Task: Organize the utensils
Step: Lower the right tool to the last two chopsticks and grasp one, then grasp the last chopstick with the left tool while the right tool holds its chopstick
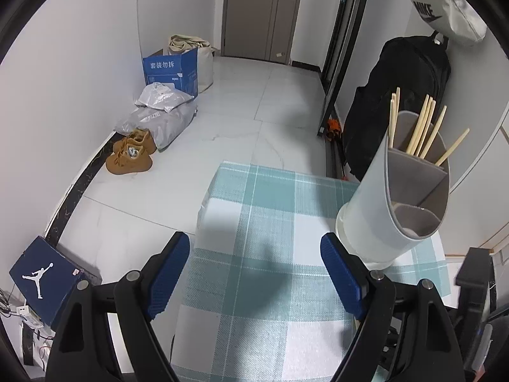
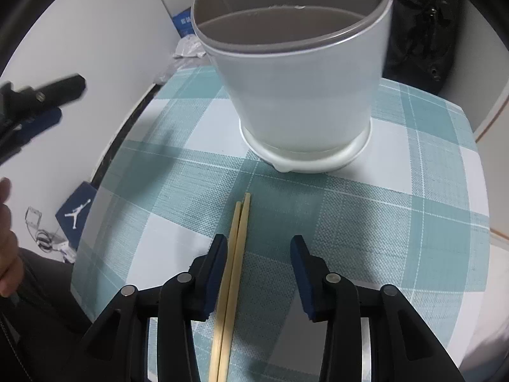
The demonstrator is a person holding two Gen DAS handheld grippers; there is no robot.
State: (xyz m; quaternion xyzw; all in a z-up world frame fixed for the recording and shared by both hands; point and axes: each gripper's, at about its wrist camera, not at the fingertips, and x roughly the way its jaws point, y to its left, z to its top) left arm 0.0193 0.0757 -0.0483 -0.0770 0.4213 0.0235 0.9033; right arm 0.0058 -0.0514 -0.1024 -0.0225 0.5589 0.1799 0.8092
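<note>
- A small table under a teal-and-white checked woven cloth (image 2: pixel 397 222) stands on a pale tiled floor in a white-walled room.
- The right gripper (image 2: pixel 259 254) hangs low over the cloth, jaws partly apart; two pale wooden chopsticks (image 2: pixel 237 254) lie side by side on the cloth between them, right against the left blue pad. The far pad stands clear of them, so nothing is clamped.
- The left gripper (image 1: pixel 254 254) hovers over the cloth's near-left part with its jaws wide apart and nothing between them.
- A tall white plastic utensil holder with grey inner dividers (image 2: pixel 302 89) stands on the cloth just beyond the chopstick tips; about seven more chopsticks (image 1: pixel 423 127) stand in its back compartment.
- Left of the holder, on the floor: one blue cardboard box (image 1: pixel 171 70), two grey mailing bags (image 1: pixel 159 111), a pair of tan boots (image 1: pixel 130 152), and one dark-blue shoebox (image 1: pixel 44 277).
- Behind the holder hangs a black backpack (image 1: pixel 407 95).
</note>
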